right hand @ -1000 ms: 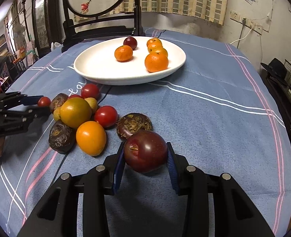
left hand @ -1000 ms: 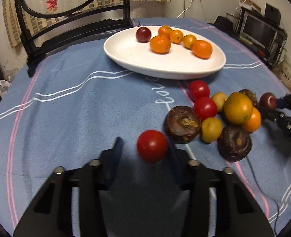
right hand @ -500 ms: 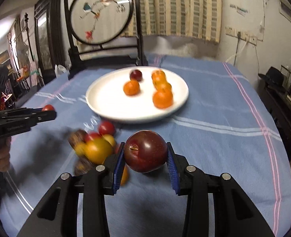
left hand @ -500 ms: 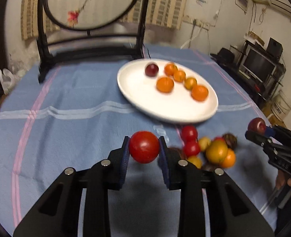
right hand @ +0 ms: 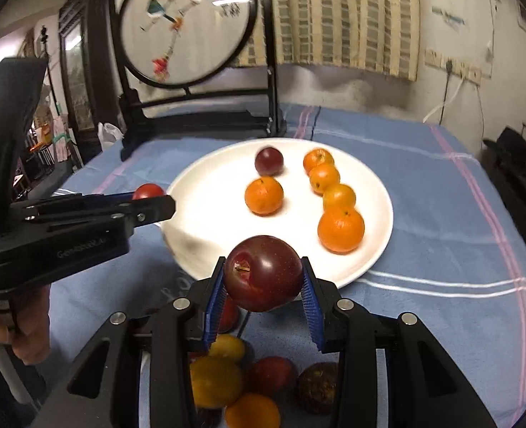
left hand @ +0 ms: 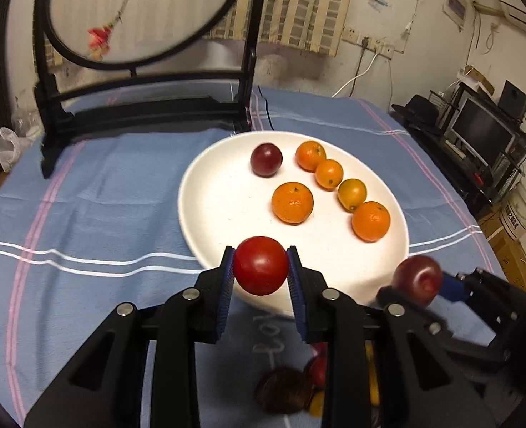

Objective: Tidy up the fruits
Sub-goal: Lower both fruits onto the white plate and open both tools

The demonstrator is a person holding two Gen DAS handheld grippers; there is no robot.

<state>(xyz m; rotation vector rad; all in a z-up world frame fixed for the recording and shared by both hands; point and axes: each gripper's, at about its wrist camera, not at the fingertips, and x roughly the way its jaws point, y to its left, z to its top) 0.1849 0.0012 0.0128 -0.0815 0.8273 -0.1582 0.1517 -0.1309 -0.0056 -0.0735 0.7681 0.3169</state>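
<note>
I am in the carry step: both grippers hold fruit above the near edge of the plate (left hand: 198, 192), ready for placement.

Left gripper (left hand: 261, 267): fingers closed on a tomato (left hand: 260, 265), clear of the surface (left hand: 95, 196), at the plate's near rim. Right gripper (right hand: 263, 281): fingers closed on a plum (right hand: 263, 273), also lifted, just short of the near rim. In the left view the plum appears near the plate's near-right edge.

On the plate: a second plum (left hand: 266, 159) at the far side, one orange (left hand: 292, 202) near the centre, and a row of four small oranges (left hand: 351, 194) running down the right side. The remaining loose fruit (right hand: 227, 381) lies on the blue cloth nearer to me than the plate.

Orientation: both held fruits are near-round, so I judge no useful long axis. The plum's stem pit faces the right camera, tilted slightly left. The tomato's stem end is not visible.

Next move, in my judgement: advance each gripper over bare plate area, lower until the fruit rests, then open the fingers. The plum probably belongs beside its match at the far side. Round fruit may roll on release.
</note>
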